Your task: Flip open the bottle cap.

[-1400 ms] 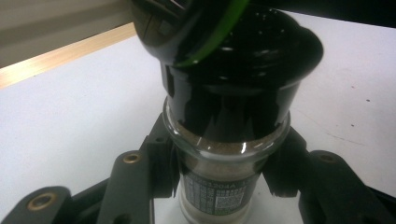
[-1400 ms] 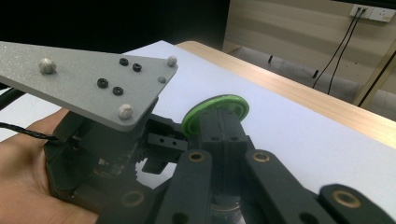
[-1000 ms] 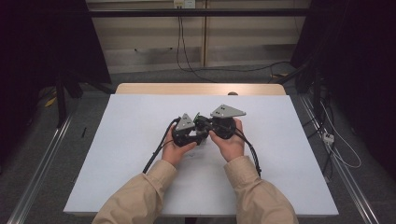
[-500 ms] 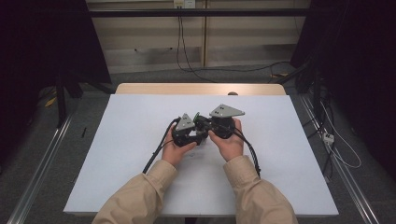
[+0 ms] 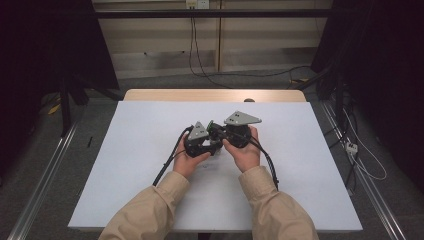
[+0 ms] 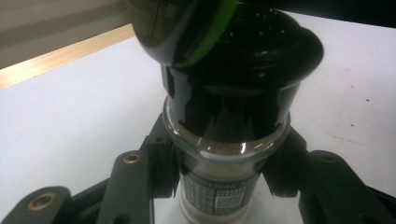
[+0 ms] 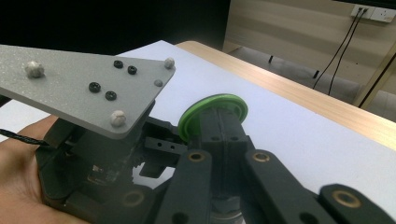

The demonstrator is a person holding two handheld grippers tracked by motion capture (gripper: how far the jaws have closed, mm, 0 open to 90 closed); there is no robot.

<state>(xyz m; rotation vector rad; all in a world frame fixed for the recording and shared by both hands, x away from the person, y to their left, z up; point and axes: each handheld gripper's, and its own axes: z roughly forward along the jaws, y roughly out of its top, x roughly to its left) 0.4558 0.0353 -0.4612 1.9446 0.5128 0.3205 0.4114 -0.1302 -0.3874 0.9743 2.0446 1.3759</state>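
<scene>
In the high view, two hands in tan sleeves met near the middle of the white surface [image 5: 140,150], the left claw [image 5: 209,139] and right claw [image 5: 216,134] pressed close together with a small dark thing with a green part between them; each carried a grey plate on top, and black cables trailed back toward the person. The left hand [image 5: 186,159] cupped its claw from below, and the right hand [image 5: 244,150] did likewise. In the left gripper view, the left claw [image 6: 219,172] was closed on a glass jar [image 6: 219,191] just below its rim, one jaw on either side; the jar held pale powder and bore a printed label, and a black cap [image 6: 233,70] with a green rim sat on top. In the right gripper view, the right claw [image 7: 223,140] was closed around the cap [image 7: 219,123], whose green rim showed beyond the jaws, with the left claw's grey plate [image 7: 79,88] just beside it and the left hand [image 7: 21,177] beneath.
</scene>
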